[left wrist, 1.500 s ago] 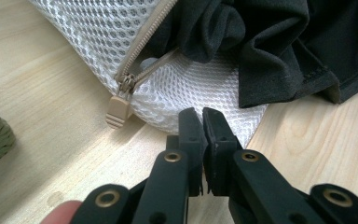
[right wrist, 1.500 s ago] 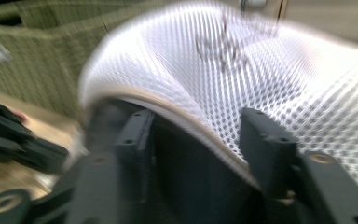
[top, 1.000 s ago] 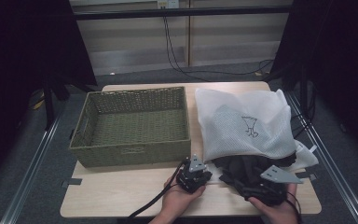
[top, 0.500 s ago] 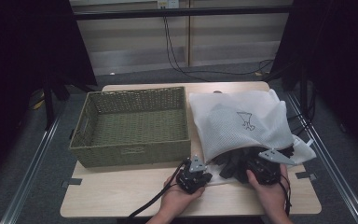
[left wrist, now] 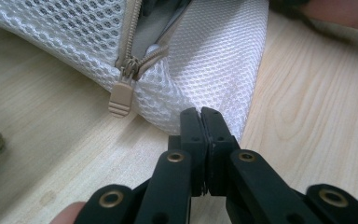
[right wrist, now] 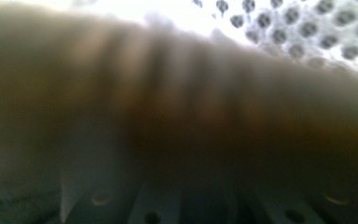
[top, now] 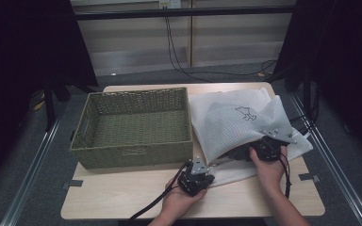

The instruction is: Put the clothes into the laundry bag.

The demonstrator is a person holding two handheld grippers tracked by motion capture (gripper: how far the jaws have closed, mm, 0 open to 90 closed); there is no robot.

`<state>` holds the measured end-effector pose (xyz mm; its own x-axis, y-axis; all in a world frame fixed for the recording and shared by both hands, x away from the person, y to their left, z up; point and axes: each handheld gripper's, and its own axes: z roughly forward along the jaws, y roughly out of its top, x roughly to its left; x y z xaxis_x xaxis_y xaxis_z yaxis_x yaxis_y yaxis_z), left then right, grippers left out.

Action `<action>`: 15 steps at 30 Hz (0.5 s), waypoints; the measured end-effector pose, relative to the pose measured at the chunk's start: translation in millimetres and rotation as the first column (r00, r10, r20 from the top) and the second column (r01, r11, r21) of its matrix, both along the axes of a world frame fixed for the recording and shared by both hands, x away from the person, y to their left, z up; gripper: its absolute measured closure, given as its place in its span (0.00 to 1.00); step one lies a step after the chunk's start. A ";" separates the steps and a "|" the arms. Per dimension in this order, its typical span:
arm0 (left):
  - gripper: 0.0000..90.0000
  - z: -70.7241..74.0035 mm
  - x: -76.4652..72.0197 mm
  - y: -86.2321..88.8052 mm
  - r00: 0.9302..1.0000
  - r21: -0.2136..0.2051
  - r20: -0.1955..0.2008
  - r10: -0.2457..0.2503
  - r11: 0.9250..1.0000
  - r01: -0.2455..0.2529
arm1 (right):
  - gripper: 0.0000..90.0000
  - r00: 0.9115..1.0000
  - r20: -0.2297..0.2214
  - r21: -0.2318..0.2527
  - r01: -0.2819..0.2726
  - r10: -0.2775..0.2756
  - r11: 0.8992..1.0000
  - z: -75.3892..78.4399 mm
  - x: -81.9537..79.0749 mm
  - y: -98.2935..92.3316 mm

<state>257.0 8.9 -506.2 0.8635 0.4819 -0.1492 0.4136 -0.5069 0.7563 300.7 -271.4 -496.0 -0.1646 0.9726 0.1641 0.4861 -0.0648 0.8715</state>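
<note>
The white mesh laundry bag [top: 245, 125] lies on the right half of the worktop [top: 122, 197], its far end near the worktop's far right corner and its open end turned toward the near edge. A beige zipper pull [left wrist: 121, 95] hangs at the end of the zip, just off the wood, at the bag's near left corner. Dark clothing [top: 238, 153] shows in the bag's mouth.

The left tool [left wrist: 200, 114] has its jaws pressed together on the mesh at that corner, right beside the zipper pull; in the high view it sits near the middle of the worktop's near edge, held in the person's left hand [top: 179, 202].

The right tool [top: 264, 149] is pushed into the bag's mouth under the lifted mesh. Its jaws are fully closed; its own view is blurred, so what they pinch cannot be told, though fabric lies against the lens and mesh shows above.

A green woven basket [top: 136, 153] stands on the worktop's left half, just beside the bag.
</note>
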 end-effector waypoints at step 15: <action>0.97 0.4 4.3 15.3 0.997 -0.027 -0.069 -0.016 1.000 0.014 | 0.98 0.972 -0.236 0.013 -0.010 0.013 1.000 -9.4 -79.1 -24.5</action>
<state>261.3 24.2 -505.8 0.8576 0.4640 -0.2217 0.4581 -0.4935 0.7393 221.7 -295.9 -505.4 -0.1314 0.9686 0.2113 0.6787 -0.0674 0.7313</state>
